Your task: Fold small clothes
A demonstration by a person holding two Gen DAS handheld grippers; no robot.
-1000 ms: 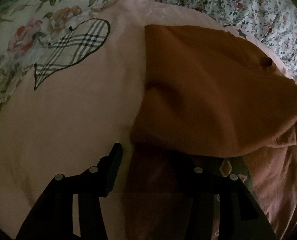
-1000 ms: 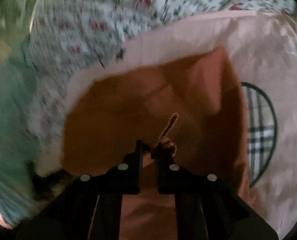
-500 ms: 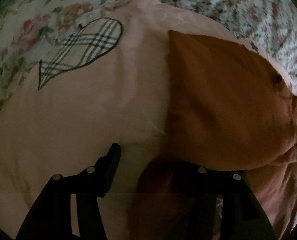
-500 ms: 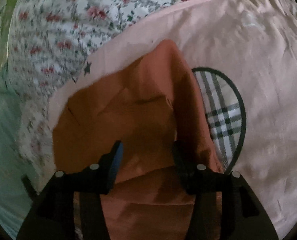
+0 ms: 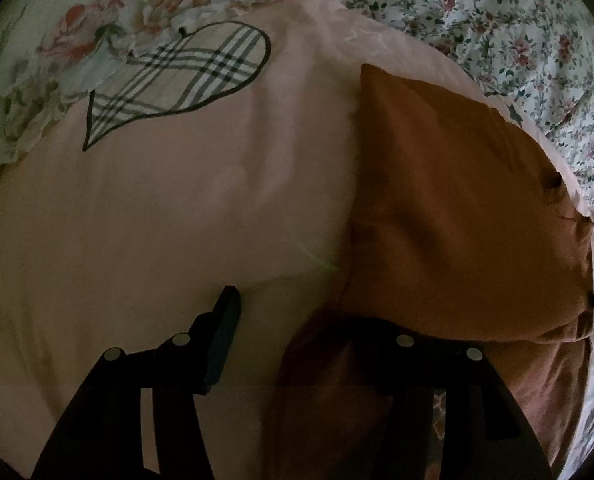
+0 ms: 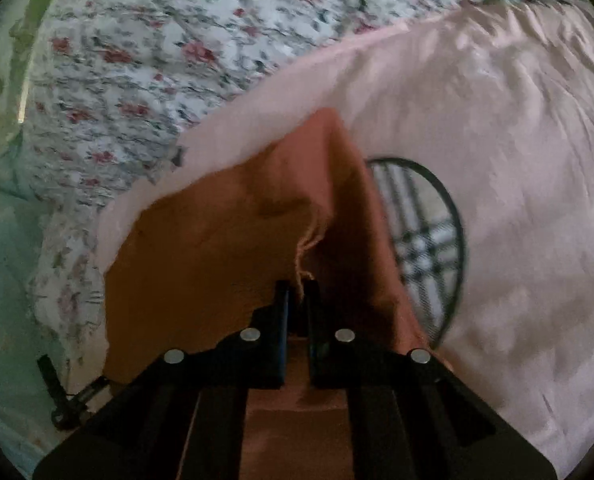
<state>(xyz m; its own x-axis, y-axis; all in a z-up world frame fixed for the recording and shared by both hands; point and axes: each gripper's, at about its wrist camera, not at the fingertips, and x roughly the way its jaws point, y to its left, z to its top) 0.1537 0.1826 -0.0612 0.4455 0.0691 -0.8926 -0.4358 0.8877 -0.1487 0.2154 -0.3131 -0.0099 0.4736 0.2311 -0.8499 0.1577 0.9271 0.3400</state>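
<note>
Rust-orange cloth garment [image 6: 217, 256], spread on a pale pink sheet [image 6: 517, 200] ahead of both tools, was pinched at a frayed edge by the just-closed right gripper [image 6: 297, 292], apparently for folding; the left gripper [image 5: 297, 320] stood half-open, one finger hidden under cloth, gripping nothing visible.

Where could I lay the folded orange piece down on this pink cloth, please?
The widest bare stretch of pink cloth lies between the plaid heart and the left gripper, left of the orange garment. In the right wrist view, more bare pink lies right of the heart. The side under the garment, pinched by the right gripper, is crowded.
</note>
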